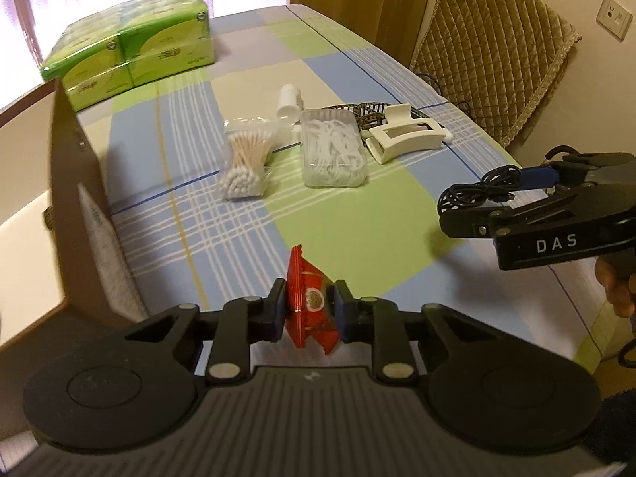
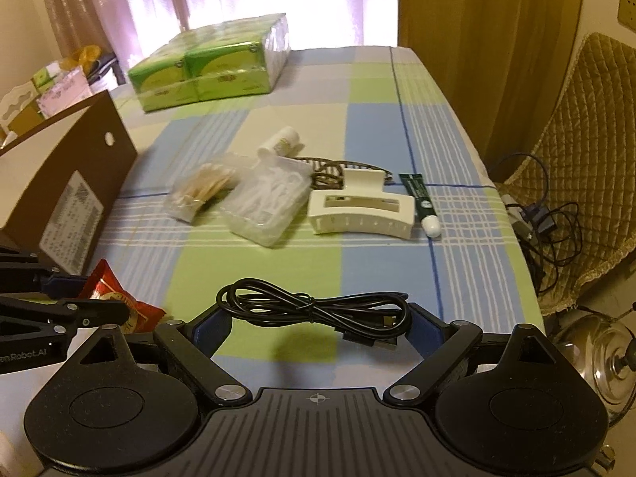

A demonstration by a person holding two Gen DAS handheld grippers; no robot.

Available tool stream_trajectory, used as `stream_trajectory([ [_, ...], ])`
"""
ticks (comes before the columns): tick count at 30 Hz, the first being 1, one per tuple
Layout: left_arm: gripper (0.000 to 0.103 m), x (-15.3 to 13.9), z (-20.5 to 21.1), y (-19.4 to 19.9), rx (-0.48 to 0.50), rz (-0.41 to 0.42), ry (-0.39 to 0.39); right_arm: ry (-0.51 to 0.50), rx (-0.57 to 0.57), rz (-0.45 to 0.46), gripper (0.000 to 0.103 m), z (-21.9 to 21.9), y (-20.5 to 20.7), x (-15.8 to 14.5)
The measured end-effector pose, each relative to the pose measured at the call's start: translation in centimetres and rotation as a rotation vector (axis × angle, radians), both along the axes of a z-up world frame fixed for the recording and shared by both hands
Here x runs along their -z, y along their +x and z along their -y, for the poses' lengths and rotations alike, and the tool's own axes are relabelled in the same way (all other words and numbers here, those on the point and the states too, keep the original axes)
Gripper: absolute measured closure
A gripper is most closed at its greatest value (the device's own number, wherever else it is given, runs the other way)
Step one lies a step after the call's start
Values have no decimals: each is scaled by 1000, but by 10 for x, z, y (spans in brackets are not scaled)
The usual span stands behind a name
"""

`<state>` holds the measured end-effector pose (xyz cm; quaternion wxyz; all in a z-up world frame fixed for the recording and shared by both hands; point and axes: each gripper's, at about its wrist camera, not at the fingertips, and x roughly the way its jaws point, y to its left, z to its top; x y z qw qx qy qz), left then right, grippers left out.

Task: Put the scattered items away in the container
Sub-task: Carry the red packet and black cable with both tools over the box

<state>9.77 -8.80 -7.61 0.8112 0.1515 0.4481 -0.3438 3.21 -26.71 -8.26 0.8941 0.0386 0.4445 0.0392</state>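
Note:
My left gripper is shut on a red foil packet, held above the checked tablecloth beside the brown cardboard box. My right gripper is shut on a coiled black cable, which spans its wide-set fingers. In the left wrist view the right gripper hangs at the right with the cable lifted off the table. The right wrist view shows the left gripper with the packet by the box.
Mid-table lie a bag of cotton swabs, a clear box of floss picks, a white hair claw, a white bottle, a brown hairband and a green tube. Green tissue packs sit far back. A quilted chair stands right.

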Motion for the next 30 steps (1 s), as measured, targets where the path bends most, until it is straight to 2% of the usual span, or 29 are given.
stream_trajectory([
  [16, 85, -46, -65, -26, -73, 38, -74, 11, -133, 55, 9, -54, -18, -27],
  [30, 85, -110, -151, -30, -214, 153, -168, 55, -296, 168, 9, -125, -16, -69],
])
